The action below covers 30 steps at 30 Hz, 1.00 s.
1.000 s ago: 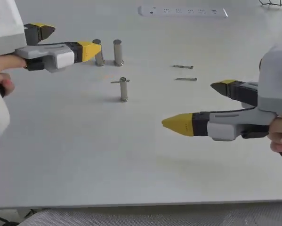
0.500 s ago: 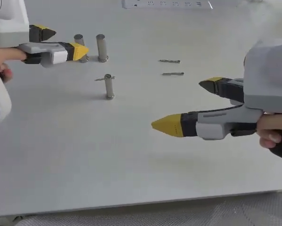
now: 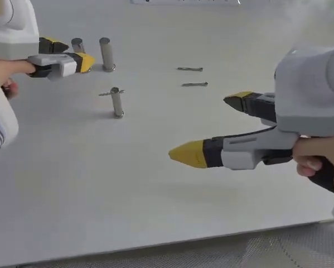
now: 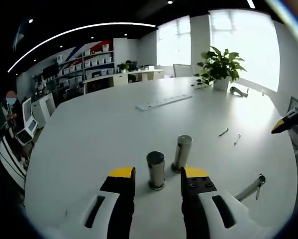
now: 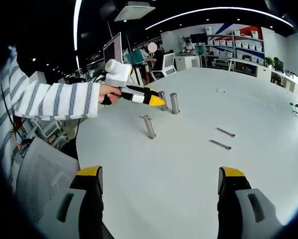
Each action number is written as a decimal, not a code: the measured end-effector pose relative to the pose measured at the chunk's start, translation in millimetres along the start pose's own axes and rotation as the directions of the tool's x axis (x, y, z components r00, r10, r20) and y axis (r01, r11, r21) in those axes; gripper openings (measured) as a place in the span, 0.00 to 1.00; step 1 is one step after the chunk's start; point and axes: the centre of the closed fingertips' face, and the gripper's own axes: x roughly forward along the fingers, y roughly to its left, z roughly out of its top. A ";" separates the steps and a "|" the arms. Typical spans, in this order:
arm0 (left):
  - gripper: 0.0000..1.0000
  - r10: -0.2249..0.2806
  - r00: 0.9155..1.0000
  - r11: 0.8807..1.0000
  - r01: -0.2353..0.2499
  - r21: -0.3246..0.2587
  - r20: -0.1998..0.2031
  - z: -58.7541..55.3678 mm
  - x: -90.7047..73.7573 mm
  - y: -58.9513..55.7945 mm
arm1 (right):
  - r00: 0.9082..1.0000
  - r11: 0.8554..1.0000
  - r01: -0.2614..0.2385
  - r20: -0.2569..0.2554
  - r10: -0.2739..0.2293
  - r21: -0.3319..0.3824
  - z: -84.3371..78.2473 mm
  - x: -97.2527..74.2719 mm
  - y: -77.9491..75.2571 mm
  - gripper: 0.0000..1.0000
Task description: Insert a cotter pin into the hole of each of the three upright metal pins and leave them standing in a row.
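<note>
head view: smooth, cylindrical metal pins (image 3: 106,54)

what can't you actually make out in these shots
Head view: back-left pin, lower half hidden behind left tongs.
Head view: power strip, cut off by top edge.
Every view: holes in it and its neighbour, too small.
Left gripper view: third pin, base behind the tongs.

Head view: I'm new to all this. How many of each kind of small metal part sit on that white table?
Upright metal pins: 3
Loose cotter pins: 2
Fitted cotter pin: 1
Total: 6
</note>
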 end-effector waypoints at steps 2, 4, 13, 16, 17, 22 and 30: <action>0.28 0.001 1.000 1.000 -0.001 -0.002 -0.001 0.7 2.9 -1.4 | 1.000 1.000 -0.001 -0.005 0.001 -0.001 -1.4 -0.1 0.4 0.95; 0.22 0.013 1.000 1.000 -0.013 -0.002 0.000 1.4 4.9 1.1 | 1.000 1.000 0.000 -0.007 0.000 0.000 -1.6 -0.7 0.1 0.95; 0.10 -0.004 1.000 0.999 0.004 -0.035 -0.001 1.2 5.2 4.1 | 1.000 1.000 0.003 0.001 -0.003 0.007 -1.2 -2.9 -3.2 0.95; 0.10 0.015 1.000 1.000 -0.015 -0.018 -0.005 1.4 6.2 5.7 | 1.000 1.000 -0.002 -0.001 0.002 0.005 -1.5 -1.9 -2.2 0.95; 0.10 0.016 1.000 1.000 -0.016 -0.021 -0.006 1.4 6.1 6.1 | 1.000 1.000 -0.003 -0.001 0.003 0.005 -1.4 -1.6 -1.6 0.95; 0.09 0.038 0.999 0.999 -0.038 -0.004 -0.018 1.7 5.4 5.8 | 1.000 1.000 -0.011 -0.007 0.011 0.001 -2.3 -0.5 0.2 0.94; 0.09 0.017 0.999 0.999 -0.016 0.036 -0.033 9.7 -8.3 0.3 | 1.000 1.000 -0.007 0.002 0.007 0.009 1.1 -1.8 -0.8 0.94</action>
